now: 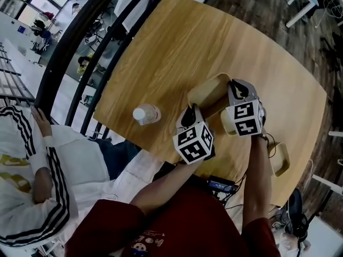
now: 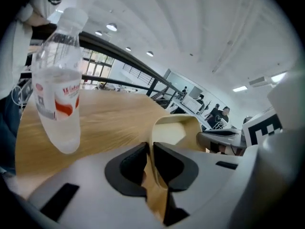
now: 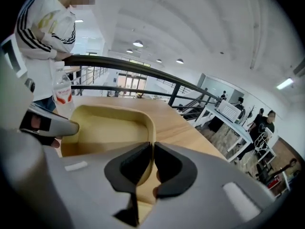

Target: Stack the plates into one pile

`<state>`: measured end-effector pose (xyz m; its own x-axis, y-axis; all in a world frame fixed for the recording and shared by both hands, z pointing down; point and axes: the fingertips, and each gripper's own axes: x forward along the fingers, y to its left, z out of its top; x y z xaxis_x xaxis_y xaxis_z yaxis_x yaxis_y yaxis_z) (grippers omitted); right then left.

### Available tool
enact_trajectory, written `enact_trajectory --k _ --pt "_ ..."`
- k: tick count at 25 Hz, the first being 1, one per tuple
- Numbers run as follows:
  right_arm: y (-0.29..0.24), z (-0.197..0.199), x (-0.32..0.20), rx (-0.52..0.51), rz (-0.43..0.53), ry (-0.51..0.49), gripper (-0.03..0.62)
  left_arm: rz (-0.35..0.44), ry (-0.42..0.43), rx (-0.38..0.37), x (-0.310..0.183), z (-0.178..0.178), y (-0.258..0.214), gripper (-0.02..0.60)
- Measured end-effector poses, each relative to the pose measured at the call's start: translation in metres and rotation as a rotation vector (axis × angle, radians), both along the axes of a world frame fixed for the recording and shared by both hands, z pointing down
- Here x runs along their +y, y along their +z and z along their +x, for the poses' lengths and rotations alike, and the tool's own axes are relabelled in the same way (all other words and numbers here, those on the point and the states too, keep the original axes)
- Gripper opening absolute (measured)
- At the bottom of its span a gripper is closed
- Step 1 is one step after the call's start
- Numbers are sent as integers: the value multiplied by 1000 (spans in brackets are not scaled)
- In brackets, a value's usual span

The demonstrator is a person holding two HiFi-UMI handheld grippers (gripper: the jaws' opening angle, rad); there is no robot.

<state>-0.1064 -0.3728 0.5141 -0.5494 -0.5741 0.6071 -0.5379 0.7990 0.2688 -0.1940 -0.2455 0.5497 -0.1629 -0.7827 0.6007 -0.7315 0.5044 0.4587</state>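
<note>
Left gripper (image 2: 151,162) and right gripper (image 3: 152,168) each clamp a rim of the tan rounded-square plate (image 1: 208,93), at its 7 and 3 o'clock edges, over the wooden table (image 1: 177,47). Only the head view shows a second tan plate (image 1: 280,159), at 4 o'clock.

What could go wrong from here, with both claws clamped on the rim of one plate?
1. The left claw and right claw pinch the plate only by its thin rim, so it may slip or tip.
2. The water bottle stands close beside the left claw, and a swing could topple it.
3. Another plate lies right by the right forearm, which might shove it.
</note>
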Motion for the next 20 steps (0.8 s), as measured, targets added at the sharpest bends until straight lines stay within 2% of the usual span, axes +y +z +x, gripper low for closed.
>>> enact_trajectory --k 7,11,18,20 --pt "-39 26 13 -98 38 137 40 105 103 -174 -9 -1 -43 39" --pt "-51 37 22 -154 65 201 38 144 147 -235 -13 -2 -55 31" --pt "-81 91 42 -212 124 372 37 240 289 -324 -25 32 -90 23" --pt "-84 105 46 -227 131 411 37 249 325 -329 -31 42 -94 21"
